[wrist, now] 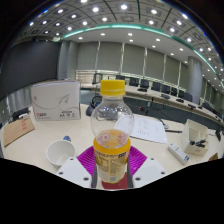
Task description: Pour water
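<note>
Bottle: clear plastic, yellow cap, yellow-orange label round the lower half, upper part looks see-through (can't tell the water level). It stands upright between the gripper fingers, both pink pads pressed against the label, so the gripper is clamped on it. Bottle sits above the pale bench. White cup is just left of the fingers, near the bottle. White box farther back left, papers behind on the right.
</note>
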Motion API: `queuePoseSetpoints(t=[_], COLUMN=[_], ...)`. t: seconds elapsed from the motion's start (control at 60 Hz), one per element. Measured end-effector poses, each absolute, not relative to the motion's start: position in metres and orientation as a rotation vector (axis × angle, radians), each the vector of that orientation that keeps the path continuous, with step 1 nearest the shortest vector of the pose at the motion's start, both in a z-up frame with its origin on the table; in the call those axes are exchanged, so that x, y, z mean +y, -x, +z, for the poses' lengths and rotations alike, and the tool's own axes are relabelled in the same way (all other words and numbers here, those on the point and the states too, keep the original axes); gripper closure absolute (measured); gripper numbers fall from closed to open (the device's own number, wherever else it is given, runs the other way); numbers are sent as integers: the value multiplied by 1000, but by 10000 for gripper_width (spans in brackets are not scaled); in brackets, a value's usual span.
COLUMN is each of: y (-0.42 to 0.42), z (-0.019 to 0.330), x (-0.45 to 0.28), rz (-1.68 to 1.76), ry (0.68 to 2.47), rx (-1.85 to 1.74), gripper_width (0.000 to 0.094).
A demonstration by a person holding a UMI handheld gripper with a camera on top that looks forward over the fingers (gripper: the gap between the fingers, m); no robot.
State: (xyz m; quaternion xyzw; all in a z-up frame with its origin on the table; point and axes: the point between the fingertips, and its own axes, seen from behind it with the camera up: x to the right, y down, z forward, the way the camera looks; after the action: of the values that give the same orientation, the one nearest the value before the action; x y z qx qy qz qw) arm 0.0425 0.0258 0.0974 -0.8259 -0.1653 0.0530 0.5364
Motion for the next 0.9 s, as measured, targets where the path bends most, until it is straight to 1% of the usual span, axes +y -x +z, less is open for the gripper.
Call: queuePoseSetpoints(t=[0.067, 0.183, 0.217, 0.317, 0.4, 0.467, 0.483, 0.517, 0.567, 0.583, 0.633, 0.717, 0.9], y=[-45, -62, -64, -69, -71, -74, -74, -76, -76, -77, -78, -80, -54], z=[76, 49, 50, 51, 50, 48, 47, 47, 51, 54, 62, 82, 140], x=[30, 31, 31, 32, 31, 29, 27, 23, 16, 13, 1, -30, -133], rz=[152, 173, 190, 193, 191, 172, 167, 158, 145, 140, 117, 56, -6], ry=[1989, 2029, 1999, 1987, 1984, 2016, 2028, 2046, 2055, 2059, 2076, 2112, 2168], rx=[-355, -289, -273, -257, -229, -219, -215, -206, -186, -182, -168, -144, -74], gripper_width=[529, 526, 519, 514, 451, 394, 374, 285, 104, 62, 83, 78, 76])
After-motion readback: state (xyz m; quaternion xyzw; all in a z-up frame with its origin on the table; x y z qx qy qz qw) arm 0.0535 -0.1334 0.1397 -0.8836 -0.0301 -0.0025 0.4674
